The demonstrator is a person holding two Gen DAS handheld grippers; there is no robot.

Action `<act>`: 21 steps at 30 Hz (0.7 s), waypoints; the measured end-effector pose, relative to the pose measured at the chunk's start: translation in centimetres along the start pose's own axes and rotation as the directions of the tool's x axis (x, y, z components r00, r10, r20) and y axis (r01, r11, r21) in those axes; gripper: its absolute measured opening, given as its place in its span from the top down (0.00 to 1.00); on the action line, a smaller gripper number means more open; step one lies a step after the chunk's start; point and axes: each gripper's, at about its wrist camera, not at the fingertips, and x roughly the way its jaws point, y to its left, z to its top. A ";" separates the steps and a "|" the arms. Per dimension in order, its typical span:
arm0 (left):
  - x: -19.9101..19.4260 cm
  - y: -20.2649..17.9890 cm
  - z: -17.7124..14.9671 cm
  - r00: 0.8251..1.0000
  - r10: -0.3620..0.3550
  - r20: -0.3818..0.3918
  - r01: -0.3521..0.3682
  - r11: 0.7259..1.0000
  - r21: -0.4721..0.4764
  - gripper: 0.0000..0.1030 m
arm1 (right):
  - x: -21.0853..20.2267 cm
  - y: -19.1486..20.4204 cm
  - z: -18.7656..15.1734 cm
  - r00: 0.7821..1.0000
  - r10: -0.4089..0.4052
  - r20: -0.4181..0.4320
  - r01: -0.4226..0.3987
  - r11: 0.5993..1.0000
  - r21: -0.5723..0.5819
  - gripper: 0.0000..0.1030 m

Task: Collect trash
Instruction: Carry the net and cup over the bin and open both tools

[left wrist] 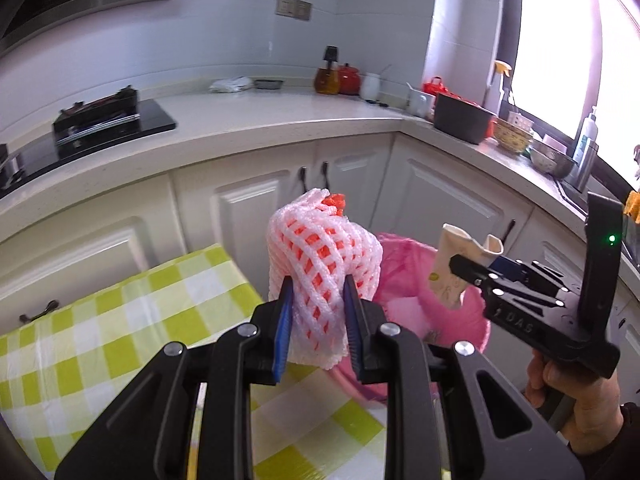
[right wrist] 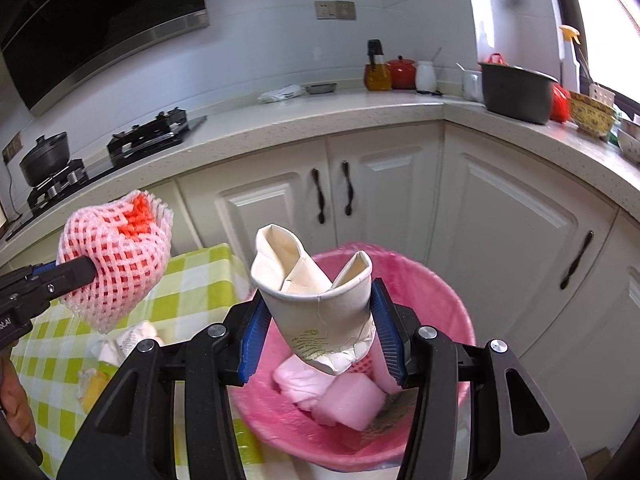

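Both clamped: left gripper (left wrist: 318, 312) on foam net (left wrist: 320, 264), right gripper (right wrist: 320, 340) on crushed cup (right wrist: 316, 300). Only right view shows trash inside bin (right wrist: 436, 300).

Pink bin (right wrist: 440, 292) mouth open above, checked table (right wrist: 192, 280) beside, cabinets (right wrist: 384, 200) behind

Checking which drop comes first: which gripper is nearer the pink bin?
Right. The right gripper holds the crushed cup directly over the pink bin; the left gripper, holding foam netting, is beside it, over the checked table.
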 end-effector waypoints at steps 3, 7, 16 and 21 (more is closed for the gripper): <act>1.8 -2.0 0.7 0.999 -0.041 -0.021 0.041 0.999 0.017 0.77 | 0.7 -1.7 -0.1 1.000 -0.010 -0.016 0.010 1.000 0.019 0.54; 4.3 -3.6 1.1 0.995 -0.081 -0.061 0.082 0.997 0.012 0.77 | 1.9 -3.5 -0.4 0.999 -0.008 -0.044 0.010 0.999 0.048 0.53; 9.2 -5.1 0.5 0.984 -0.112 -0.140 0.111 0.994 -0.012 0.60 | 3.0 -6.7 -0.9 0.996 -0.041 -0.076 0.048 0.995 0.088 0.47; 9.1 -4.7 0.3 0.986 -0.101 -0.136 0.100 0.995 -0.020 0.54 | 2.5 -7.2 -1.1 0.996 -0.056 -0.063 0.062 0.994 0.085 0.46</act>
